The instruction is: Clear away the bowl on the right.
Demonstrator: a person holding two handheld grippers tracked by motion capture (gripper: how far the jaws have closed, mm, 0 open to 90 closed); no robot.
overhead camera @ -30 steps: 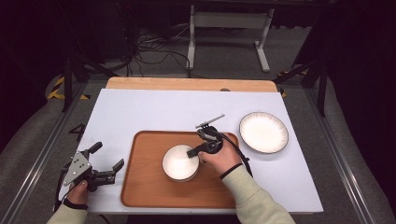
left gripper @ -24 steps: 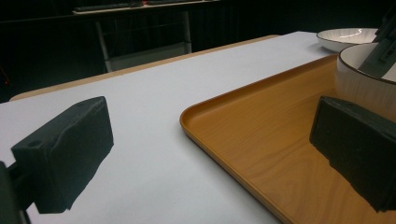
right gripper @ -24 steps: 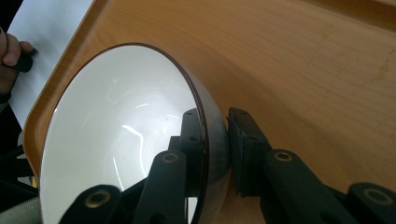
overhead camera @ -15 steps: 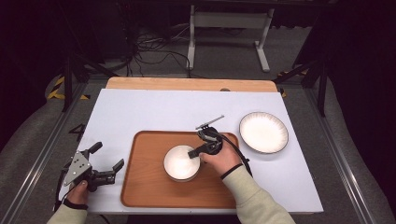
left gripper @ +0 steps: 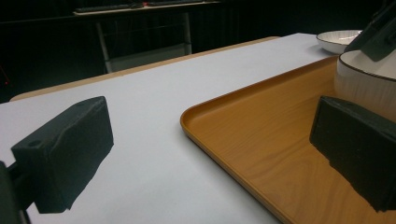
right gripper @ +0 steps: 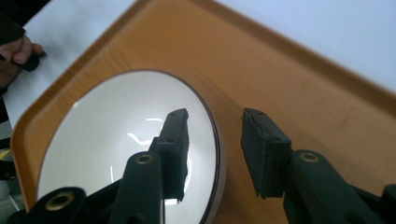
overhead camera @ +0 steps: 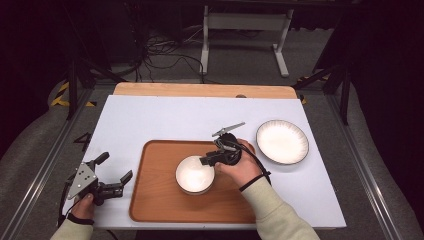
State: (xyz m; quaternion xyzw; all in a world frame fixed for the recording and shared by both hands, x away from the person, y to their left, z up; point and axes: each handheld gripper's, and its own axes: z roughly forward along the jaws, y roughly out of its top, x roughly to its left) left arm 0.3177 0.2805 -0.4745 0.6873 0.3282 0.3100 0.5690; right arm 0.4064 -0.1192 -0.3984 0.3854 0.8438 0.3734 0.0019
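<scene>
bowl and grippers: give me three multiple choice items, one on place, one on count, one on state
1. Where does the bowl sit?
A. on the wooden tray
B. on the bare white table
C. on the plate

2. How many white dishes are on the table?
A. one
B. two
C. four

3. How does the right gripper stand?
A. shut, away from the bowl
B. open, jaws astride the bowl's rim
C. shut on the plate

Key: 1 A, the tray lies under the bowl. 2 B, the bowl plus the plate. 3 B, one jaw inside the rim, one outside, with a gap.
</scene>
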